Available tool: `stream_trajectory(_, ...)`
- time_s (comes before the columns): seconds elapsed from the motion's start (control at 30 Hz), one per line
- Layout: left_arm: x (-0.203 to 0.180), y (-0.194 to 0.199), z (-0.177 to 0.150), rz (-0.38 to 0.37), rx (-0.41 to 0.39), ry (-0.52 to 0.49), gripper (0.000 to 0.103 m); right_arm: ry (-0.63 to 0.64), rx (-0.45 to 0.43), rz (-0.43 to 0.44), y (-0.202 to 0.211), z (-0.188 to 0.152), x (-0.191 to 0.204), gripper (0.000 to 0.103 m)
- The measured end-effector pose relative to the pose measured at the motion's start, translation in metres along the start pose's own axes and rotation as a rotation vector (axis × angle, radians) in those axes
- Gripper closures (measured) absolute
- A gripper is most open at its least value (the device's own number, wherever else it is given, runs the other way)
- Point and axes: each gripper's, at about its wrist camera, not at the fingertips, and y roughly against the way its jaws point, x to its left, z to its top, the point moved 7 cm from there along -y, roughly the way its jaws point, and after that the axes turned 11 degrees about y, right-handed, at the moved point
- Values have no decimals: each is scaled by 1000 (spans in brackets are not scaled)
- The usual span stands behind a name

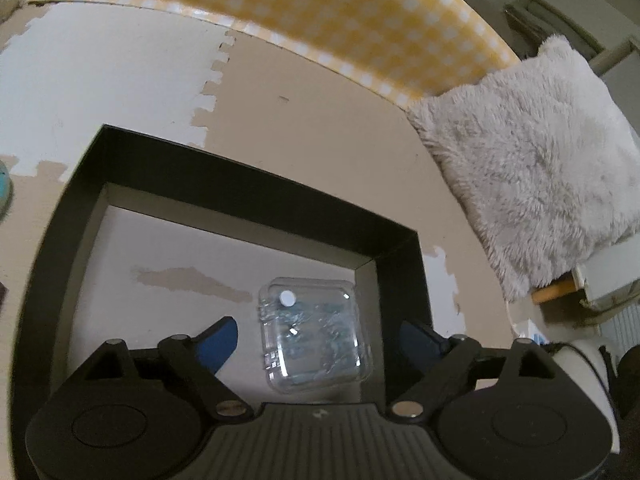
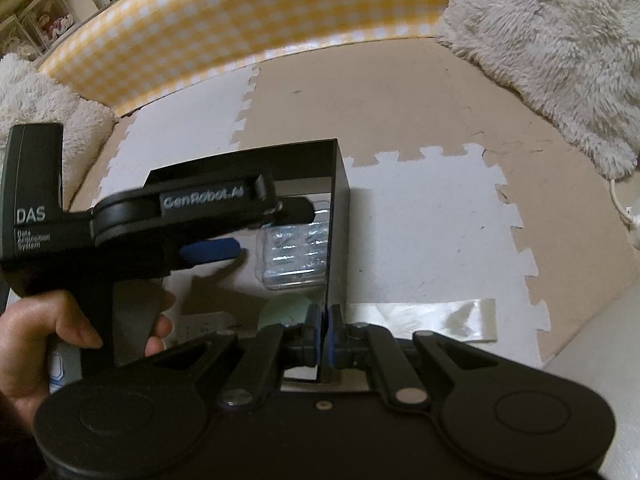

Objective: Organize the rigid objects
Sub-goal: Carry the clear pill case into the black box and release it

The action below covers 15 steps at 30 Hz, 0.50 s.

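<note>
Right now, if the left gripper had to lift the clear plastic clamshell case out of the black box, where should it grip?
Probably from above, across its two side edges: the clear plastic clamshell case lies flat, tucked against the black box wall.

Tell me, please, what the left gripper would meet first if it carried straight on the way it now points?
Most likely the clear plastic case lying inside the black box. The left gripper is open, its blue fingers either side of the case, not pressing it. Depth is unclear, so the box's white floor could come almost at once.
</note>
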Motion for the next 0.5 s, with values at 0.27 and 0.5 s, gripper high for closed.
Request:
stream_trajectory(0.27, 0, 18, -6, 18, 14, -87, 9, -8, -3, 2, -1, 0, -1, 99)
stream_trajectory(0.5, -7, 39, -11, 37, 11, -142, 0, -17, -7, 3, -1, -1, -2, 99)
